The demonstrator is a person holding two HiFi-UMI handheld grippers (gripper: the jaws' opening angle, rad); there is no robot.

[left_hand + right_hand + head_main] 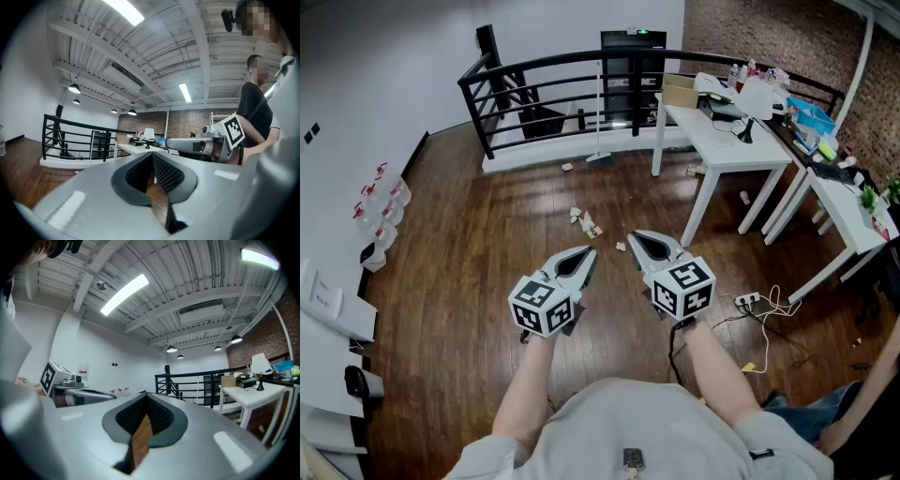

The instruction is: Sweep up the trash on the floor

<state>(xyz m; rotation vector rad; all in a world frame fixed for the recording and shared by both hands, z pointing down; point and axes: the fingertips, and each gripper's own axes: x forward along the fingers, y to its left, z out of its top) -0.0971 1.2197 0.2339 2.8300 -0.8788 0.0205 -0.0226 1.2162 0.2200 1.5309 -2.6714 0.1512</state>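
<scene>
Over the floor (pixel 459 253), my left claw (pixel 587 253) and right claw (pixel 635 236) are both closed, empty; walking to the broom (pixel 600 117) could scatter the paper scraps (pixel 584 221) underfoot.

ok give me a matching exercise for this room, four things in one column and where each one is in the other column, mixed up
Things
1. broom
2. cardboard box
3. power strip
4. paper scraps

Places
A. on the white table
B. open floor, mid-room
C. upright against the black railing
D. on the floor with a cable tangled beside it

Pairs: 1-C, 2-A, 3-D, 4-B
</scene>
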